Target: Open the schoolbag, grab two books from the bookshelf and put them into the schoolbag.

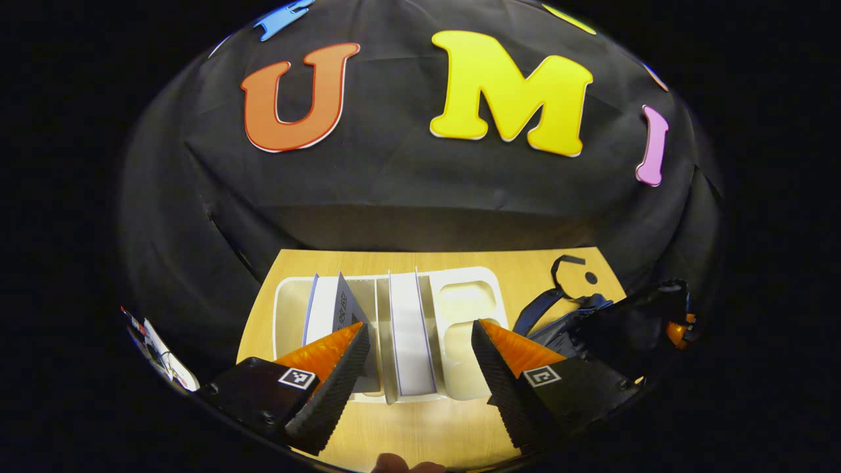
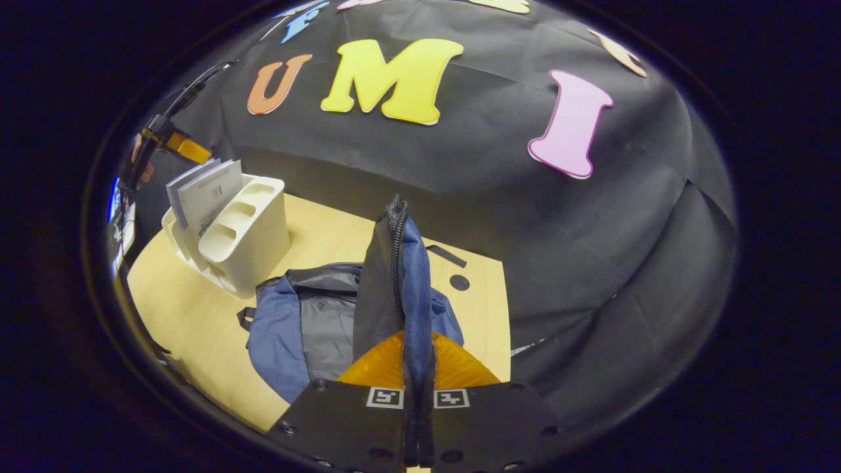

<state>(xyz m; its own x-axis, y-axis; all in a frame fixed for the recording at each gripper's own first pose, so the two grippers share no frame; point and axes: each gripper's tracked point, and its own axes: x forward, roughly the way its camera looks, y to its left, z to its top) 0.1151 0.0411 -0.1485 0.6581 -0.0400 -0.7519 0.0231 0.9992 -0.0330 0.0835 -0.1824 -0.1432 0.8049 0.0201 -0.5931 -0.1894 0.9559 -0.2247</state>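
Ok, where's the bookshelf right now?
The bookshelf stands on the table ahead of the open left claw, with the schoolbag to its right.

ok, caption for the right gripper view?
Right gripper pinches bag flap upright, holding the schoolbag open beside the bookshelf.

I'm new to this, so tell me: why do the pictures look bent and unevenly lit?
Left gripper view: fisheye curves the table, bright below the white bookshelf. Right gripper view: the schoolbag flap, pinched in the hand-held gripper, looms large up close; the edges darken.
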